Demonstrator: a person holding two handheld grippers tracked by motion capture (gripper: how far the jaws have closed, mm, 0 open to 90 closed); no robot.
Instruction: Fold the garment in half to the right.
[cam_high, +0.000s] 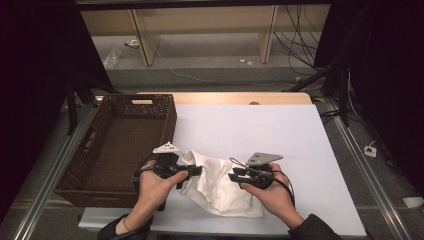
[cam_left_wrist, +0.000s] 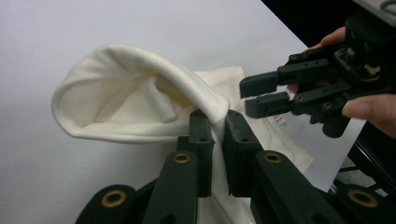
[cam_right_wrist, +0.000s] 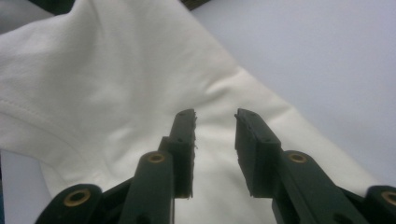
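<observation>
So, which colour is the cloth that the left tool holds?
The cloth is plain creamy white, with no pattern; the left gripper view shows it best.

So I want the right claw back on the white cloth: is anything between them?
Nothing visible is. The right claw stands open just above the white cloth, with bare fabric beyond its jaws. The left claw pinches the cloth's edge, off to the side.

I see one white cloth (cam_high: 215, 185), soft knit, crumpled on the bench (cam_high: 280, 130) near its front edge. Its left part is lifted into a rolled, open fold with a hemmed rim (cam_left_wrist: 140, 79); the rest lies flat and wrinkled, a seam running across it (cam_right_wrist: 56, 126).
</observation>
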